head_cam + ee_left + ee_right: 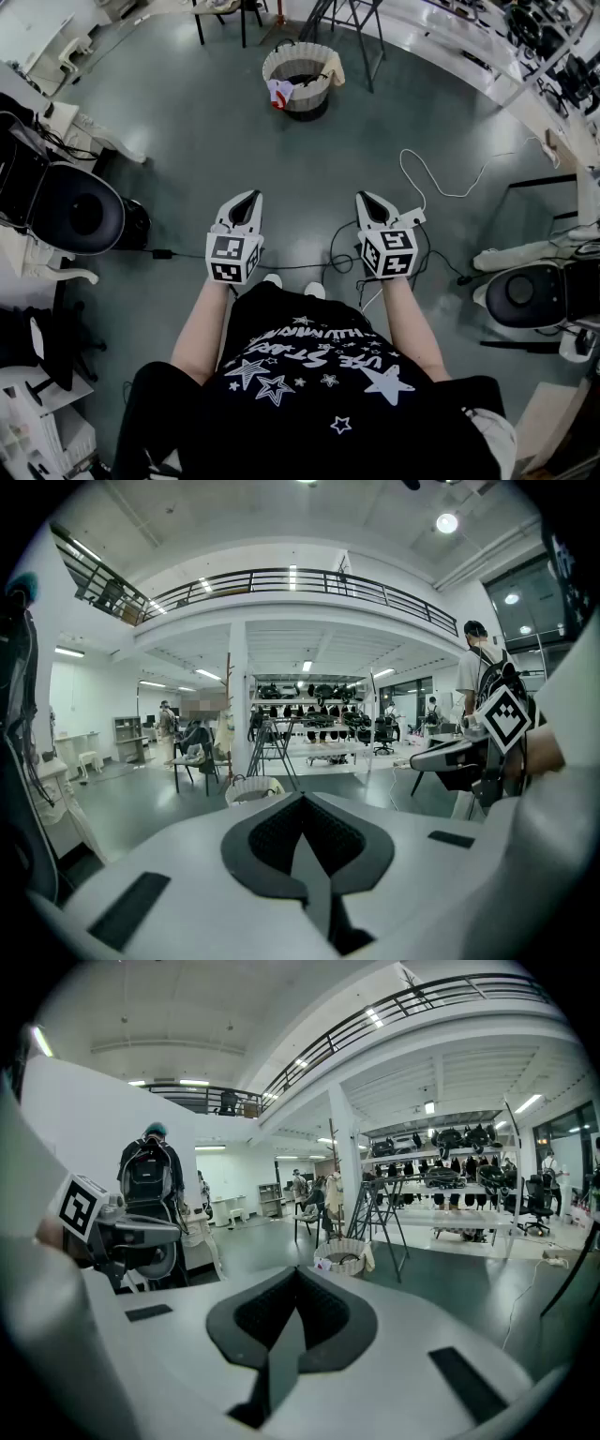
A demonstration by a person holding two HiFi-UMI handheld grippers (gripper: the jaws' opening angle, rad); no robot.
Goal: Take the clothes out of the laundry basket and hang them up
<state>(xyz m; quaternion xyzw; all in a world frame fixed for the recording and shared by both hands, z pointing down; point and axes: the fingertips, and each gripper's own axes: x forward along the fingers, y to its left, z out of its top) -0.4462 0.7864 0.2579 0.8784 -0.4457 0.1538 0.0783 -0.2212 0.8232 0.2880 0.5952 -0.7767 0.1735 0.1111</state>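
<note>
Head view shows the laundry basket point(298, 80) well ahead, with clothes point(281, 92) inside. Left tongs point(249, 199) and right tongs point(366, 200) are pinched together, empty, so all the work looks undone.

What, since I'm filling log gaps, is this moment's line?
left gripper: shut, empty | right gripper: shut, empty | basket: ahead, clothes inside | hanging: not begun

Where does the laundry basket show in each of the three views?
Head view: laundry basket at top centre, on the floor.
Left gripper view: left of centre, just below mid-height.
Right gripper view: slightly right of centre, just below mid-height.
Shared landmark: the black folding rack standing by the basket.
</note>
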